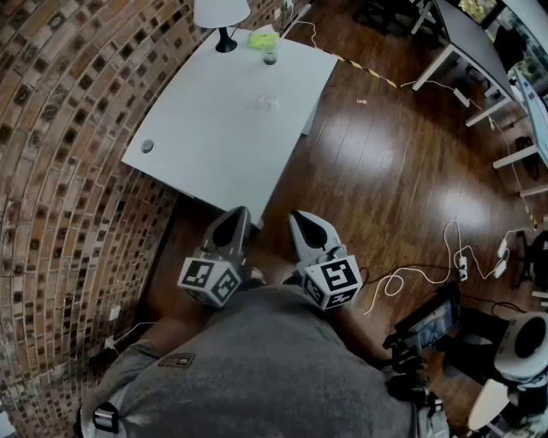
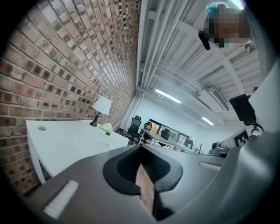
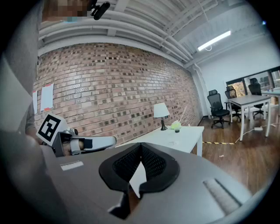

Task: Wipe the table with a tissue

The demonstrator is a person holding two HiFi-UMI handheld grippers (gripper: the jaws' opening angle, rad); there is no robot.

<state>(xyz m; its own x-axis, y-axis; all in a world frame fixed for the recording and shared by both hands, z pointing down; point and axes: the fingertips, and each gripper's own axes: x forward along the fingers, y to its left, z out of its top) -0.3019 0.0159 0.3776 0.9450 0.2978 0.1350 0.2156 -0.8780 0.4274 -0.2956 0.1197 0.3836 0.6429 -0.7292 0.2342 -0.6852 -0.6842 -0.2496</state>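
Tissue location: I saw the tissue (image 1: 265, 103) lying crumpled and alone on the white desk (image 1: 214, 128), in the far half, well apart from both tools.
Left hand-held gripper (image 1: 233, 214): clenched, its jaws met at the tip with nothing between them. I held it low, over the wooden floor (image 1: 385, 162), short of the desk's near corner.
Right hand-held gripper (image 1: 301, 216): clenched too and empty, just beside the left one.
Handling: I judged the tissue very light, soft and limp, and easy to tear. It would crush flat under the pads, and it would drag along the smooth top unless I pressed it down.
Where to take hold: I judged the raised middle of the crumple the best place. The jaws would have to open first, then close over the bunched folds, since a thin edge could slip out or rip.
Progress: as I read it, the wiping had not begun and the reach to the tissue was the step in hand.
Count, task things: one tissue, one desk within reach, two hand-held grippers.
Count, other things on the desk: one lamp (image 1: 221, 17), one green packet (image 1: 262, 39), one small cup (image 1: 271, 58), all at the far end beyond the tissue, and one cable hole (image 1: 147, 146) near the brick wall (image 1: 77, 128).
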